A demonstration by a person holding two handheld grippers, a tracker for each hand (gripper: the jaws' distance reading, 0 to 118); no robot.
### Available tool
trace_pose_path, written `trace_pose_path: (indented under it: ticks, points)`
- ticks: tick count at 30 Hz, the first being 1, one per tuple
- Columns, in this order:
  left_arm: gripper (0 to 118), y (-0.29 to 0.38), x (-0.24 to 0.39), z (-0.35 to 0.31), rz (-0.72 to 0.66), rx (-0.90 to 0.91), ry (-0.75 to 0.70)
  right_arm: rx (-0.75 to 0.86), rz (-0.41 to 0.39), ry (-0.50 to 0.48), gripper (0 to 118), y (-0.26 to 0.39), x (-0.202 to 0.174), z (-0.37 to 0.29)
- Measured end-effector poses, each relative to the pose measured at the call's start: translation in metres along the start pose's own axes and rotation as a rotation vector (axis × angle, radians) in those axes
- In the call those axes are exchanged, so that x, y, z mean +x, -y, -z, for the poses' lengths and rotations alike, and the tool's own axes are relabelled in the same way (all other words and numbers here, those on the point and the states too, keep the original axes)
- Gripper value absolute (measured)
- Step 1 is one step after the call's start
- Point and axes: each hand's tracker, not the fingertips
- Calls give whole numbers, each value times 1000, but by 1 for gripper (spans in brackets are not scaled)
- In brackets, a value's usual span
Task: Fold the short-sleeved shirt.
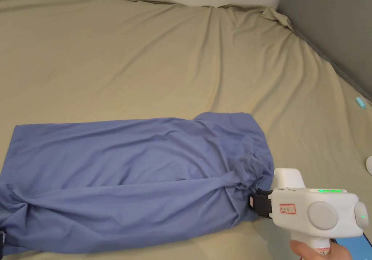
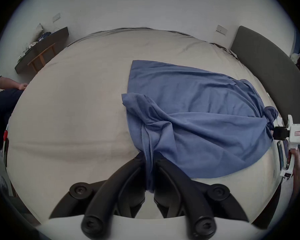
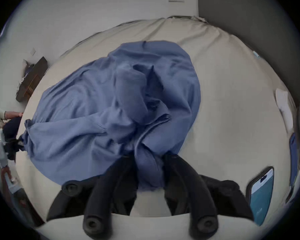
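right gripper view: phone (image 3: 261, 196) beside shirt (image 3: 111, 105)

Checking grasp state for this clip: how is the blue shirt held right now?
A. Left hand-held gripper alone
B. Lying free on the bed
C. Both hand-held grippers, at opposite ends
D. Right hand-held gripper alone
C: the left hand-held gripper and the right hand-held gripper each pinch bunched fabric of the blue shirt at opposite ends.
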Motion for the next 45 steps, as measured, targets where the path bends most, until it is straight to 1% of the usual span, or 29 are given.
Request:
trace_pose_path:
  ticks: [1, 3, 6, 8, 12, 17, 19, 21, 23, 25, 27, 31, 32, 33, 34, 35, 36, 39, 40, 43, 44, 45]
  points:
    - [5, 1, 0, 0, 0, 0, 2, 3, -27, -14, 20, 1, -2, -3]
    - [5, 2, -2, -4, -2, 0, 10, 28, -9, -17, 16, 6, -4, -15]
    - [5, 1, -3, -16, 2, 11, 16, 60, 4, -26, 16, 8, 0, -33]
    - [5, 1, -6, -27, -2, 30, 26, 82, 24, -58, 16, 10, 3, -49]
    - [5, 5, -6, -57, -12, 71, 65, 118, 26, -87, 16, 19, 9, -84]
    - [5, 25, -6, -87, 16, 83, 36, 129, 13, -70, 16, 40, 18, -119]
    - [5, 40, -11, -93, -9, 57, 52, 116, 15, -60, 16, 54, 23, -129]
    - [5, 55, -14, -95, -19, 30, 58, 94, 18, -60, 16, 67, 26, -135]
    - [5, 71, -11, -91, -8, -4, 31, 73, 16, -50, 16, 80, 26, -137]
    - [5, 86, -10, -83, -7, -53, 36, 34, 1, -26, 16, 92, 25, -133]
    - [5, 96, -8, -74, -16, -84, 38, 9, 15, -33, 16, 102, 31, -121]
    - [5, 98, -12, -62, -20, -103, 25, -13, 8, -17, 16, 104, 31, -110]
    - [8, 96, -17, -60, -36, -105, 29, -17, 6, -21, 16, 102, 31, -110]
    - [29, 95, -20, -62, -65, -103, 29, -24, 16, -24, 29, 99, 31, -111]
    - [56, 95, -22, -64, -75, -99, 27, -33, 27, -24, 57, 98, 34, -112]
    - [70, 96, -23, -71, -77, -89, 20, -38, 30, -23, 88, 98, 34, -116]
    - [71, 95, -23, -81, -65, -33, -2, -29, 27, -18, 102, 99, 32, -124]
    - [71, 88, -18, -124, -41, 57, -64, 23, 9, -5, 101, 92, 24, -157]
    - [71, 82, -16, -140, -35, 92, -73, 64, -3, -6, 101, 89, 18, -171]
    - [69, 65, -8, -189, -27, 232, -51, 187, -43, -29, 101, 74, -3, -209]
    - [63, 60, -3, -207, -16, 293, -50, 234, -73, -36, 98, 68, -12, -223]
    - [32, 55, 3, -222, 5, 353, -57, 274, -93, -42, 80, 64, -20, -235]
